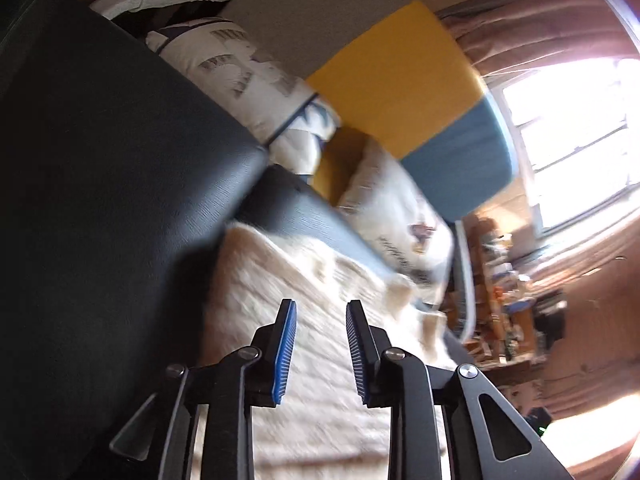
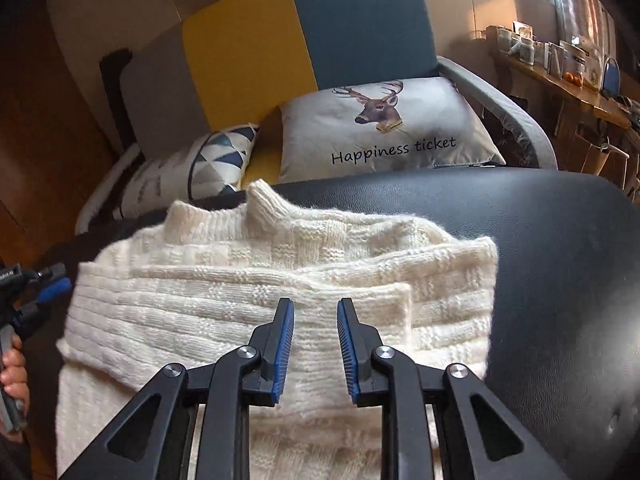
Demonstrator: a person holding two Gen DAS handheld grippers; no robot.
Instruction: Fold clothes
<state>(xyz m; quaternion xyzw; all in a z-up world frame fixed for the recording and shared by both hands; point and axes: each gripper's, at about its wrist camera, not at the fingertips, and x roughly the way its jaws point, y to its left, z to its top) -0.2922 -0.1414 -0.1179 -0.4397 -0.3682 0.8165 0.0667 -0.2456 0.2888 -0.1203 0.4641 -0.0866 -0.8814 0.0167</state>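
Observation:
A cream knitted sweater (image 2: 280, 280) lies partly folded on a black leather surface (image 2: 560, 280), its collar toward the far edge and a sleeve laid across the body. My right gripper (image 2: 315, 306) hovers open just above the sweater's near half, with nothing between its blue pads. In the blurred, tilted left wrist view the same sweater (image 1: 304, 320) lies below my left gripper (image 1: 321, 307), which is open and empty. The left gripper's body (image 2: 36, 292) also shows at the far left of the right wrist view, held by a hand (image 2: 14, 376).
Beyond the black surface (image 1: 100, 200) stands a chair with grey, yellow and blue back panels (image 2: 280, 40). A deer cushion (image 2: 384, 128) and a triangle-patterned cushion (image 2: 216, 160) lean on it. A cluttered wooden shelf (image 2: 568, 76) runs along the right under a bright window (image 1: 576, 140).

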